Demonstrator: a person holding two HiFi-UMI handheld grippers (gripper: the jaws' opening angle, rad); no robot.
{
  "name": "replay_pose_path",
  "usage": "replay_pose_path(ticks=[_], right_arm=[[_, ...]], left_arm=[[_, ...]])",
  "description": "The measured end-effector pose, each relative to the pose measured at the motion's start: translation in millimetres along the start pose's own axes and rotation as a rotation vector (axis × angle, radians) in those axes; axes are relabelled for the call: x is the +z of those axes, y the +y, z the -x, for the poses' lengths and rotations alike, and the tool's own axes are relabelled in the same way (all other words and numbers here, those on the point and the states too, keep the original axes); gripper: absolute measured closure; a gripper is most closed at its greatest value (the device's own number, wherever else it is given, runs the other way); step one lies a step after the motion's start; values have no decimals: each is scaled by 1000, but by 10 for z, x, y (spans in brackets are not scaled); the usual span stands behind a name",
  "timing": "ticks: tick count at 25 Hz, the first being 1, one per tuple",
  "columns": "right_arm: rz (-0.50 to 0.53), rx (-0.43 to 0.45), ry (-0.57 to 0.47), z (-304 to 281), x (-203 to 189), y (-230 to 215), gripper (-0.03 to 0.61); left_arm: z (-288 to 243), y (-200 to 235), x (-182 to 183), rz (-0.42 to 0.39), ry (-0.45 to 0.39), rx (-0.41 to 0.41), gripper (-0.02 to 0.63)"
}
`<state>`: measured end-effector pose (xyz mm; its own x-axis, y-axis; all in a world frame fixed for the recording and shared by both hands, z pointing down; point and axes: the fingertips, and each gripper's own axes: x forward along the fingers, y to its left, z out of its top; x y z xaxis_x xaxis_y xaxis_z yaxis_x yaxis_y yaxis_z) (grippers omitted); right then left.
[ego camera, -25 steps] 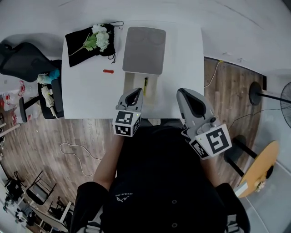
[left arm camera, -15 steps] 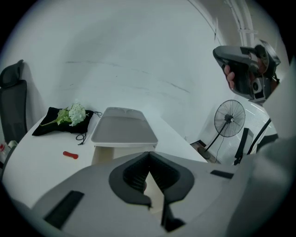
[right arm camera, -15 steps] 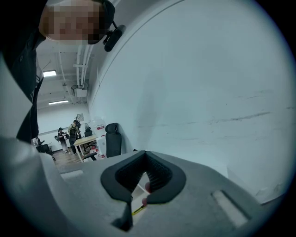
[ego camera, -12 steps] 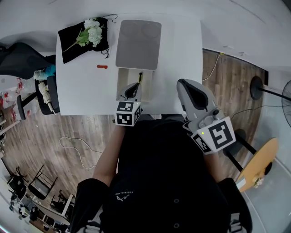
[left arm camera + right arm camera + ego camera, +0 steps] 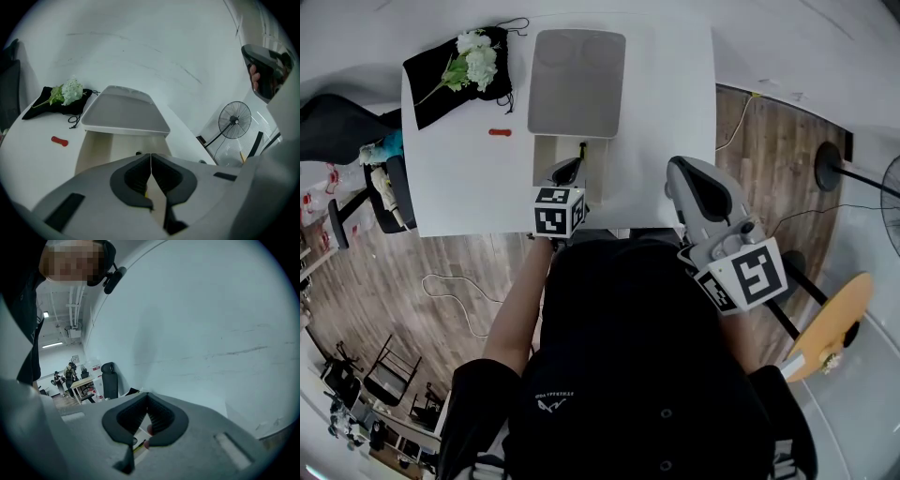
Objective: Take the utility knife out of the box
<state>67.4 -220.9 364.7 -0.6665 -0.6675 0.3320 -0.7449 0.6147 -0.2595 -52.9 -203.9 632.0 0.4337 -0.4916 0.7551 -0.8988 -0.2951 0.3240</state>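
Note:
An open cream box (image 5: 551, 156) lies on the white table (image 5: 459, 187), with its grey lid (image 5: 577, 82) lying behind it. The utility knife (image 5: 582, 153), black with yellow, lies along the box's right side. My left gripper (image 5: 566, 171) hangs over the near end of the box, pointing down into it, jaws shut and empty. In the left gripper view the box (image 5: 96, 147) and lid (image 5: 124, 112) fill the space beyond the shut left gripper (image 5: 151, 158). My right gripper (image 5: 697, 190) is off to the right at the table's near edge, shut on nothing.
A small red item (image 5: 499, 132) lies left of the box. A black bag with white flowers (image 5: 459, 64) sits at the table's far left corner. A black chair (image 5: 342, 127) stands left of the table, a floor fan (image 5: 236, 125) to the right.
My left gripper has gone forward and down, from the table's near edge to over the box's near end. The right gripper has shifted only a little.

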Motion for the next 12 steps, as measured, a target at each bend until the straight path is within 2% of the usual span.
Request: replay_pose_path(ticks=[8,11,12], right_arm=[[-14,-8,7,-38,-20,-74,574],[-17,-8,8,-59,-14,-95,574],[-18,-8,9,-64,-15,-98,574]], left_arm=[[-131,117,-85,14,64,74,607],[-172,107,-104,16,83,65,605],[-190,99,-119,17,93,58,579]])
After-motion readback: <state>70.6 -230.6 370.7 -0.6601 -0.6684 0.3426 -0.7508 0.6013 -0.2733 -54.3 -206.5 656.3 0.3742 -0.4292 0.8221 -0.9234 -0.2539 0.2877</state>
